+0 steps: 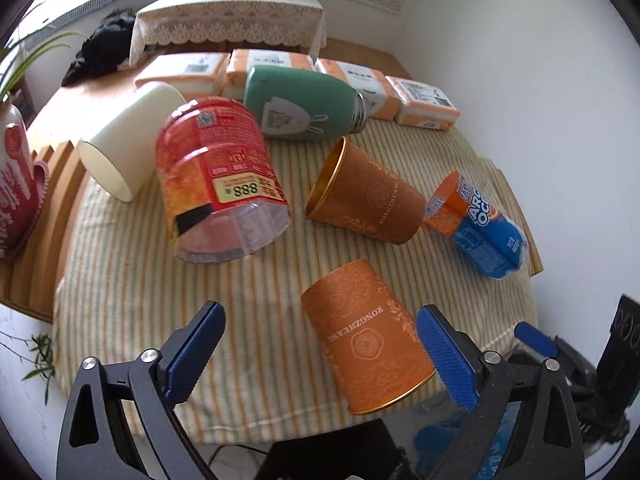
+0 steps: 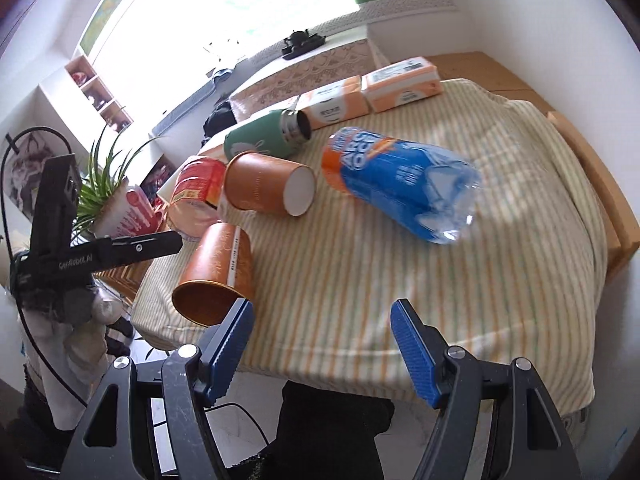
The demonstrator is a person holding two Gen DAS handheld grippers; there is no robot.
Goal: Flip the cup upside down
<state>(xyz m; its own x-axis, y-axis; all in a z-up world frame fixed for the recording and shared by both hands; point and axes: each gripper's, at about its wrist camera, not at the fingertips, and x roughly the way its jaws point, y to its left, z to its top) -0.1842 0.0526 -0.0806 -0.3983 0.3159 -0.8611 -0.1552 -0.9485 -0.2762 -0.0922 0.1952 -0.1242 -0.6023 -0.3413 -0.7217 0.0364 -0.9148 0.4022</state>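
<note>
Two claws are held apart, unloaded: the left claw [image 1: 320, 356] is lined up beside the toppled orange paper cup [image 1: 366, 338] at the striped surface's [image 1: 240, 280] near edge, seemingly for grasping; the right claw [image 2: 322, 346] waits nearby.

Two orange paper cups lie on their sides on the striped cloth [image 1: 120, 272]: one near the front edge [image 1: 366, 338], the other behind it [image 1: 366, 196]. Left of the rear cup there is one red jar [image 1: 220, 176], and beyond that one cream cup [image 1: 128, 140]. Behind the rear cup lies one green flask [image 1: 300, 104]; to its right, one blue bottle [image 1: 478, 226]. Four orange tissue packs sit in a row behind the flask: [image 1: 180, 72], [image 1: 272, 62], [image 1: 356, 80], [image 1: 426, 100]. One red-and-white pot [image 1: 14, 184] stands far left of the jar. Two grippers are in view: left [image 1: 320, 350], right [image 2: 322, 348].
</note>
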